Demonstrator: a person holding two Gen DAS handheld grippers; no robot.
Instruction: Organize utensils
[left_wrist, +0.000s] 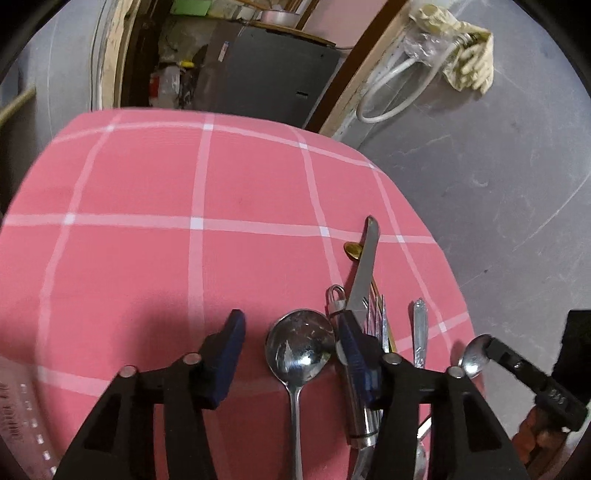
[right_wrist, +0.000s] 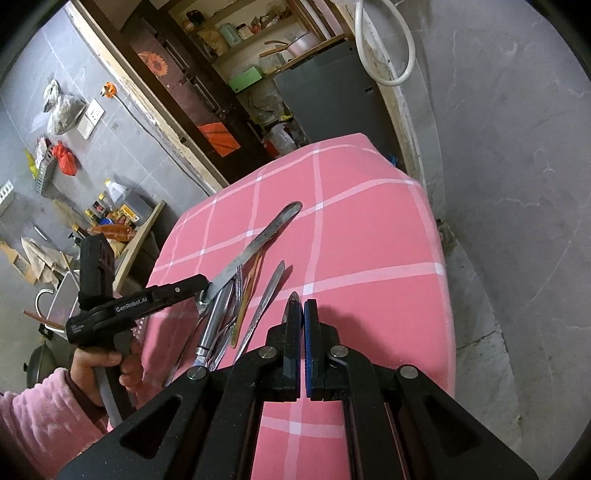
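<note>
L wrist cam low over tablecloth (left_wrist: 147, 258), R wrist higher, facing doorway, both share utensil pile (right_wrist: 229, 306)

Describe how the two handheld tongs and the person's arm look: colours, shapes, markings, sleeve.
Both tongs are matte black plastic with triangular cut-outs, round silver pivot pins and dark blue ribbed pads on the fingers. The left tongs, seen from the right wrist camera, carry white "GenRobot.AI" lettering on a pistol-style handle. The left hand is bare, with a fluffy pink sleeve. The right tongs look the same.

Black claw (right_wrist: 303, 314), blue pads, pink sleeve (right_wrist: 40, 417)
</note>
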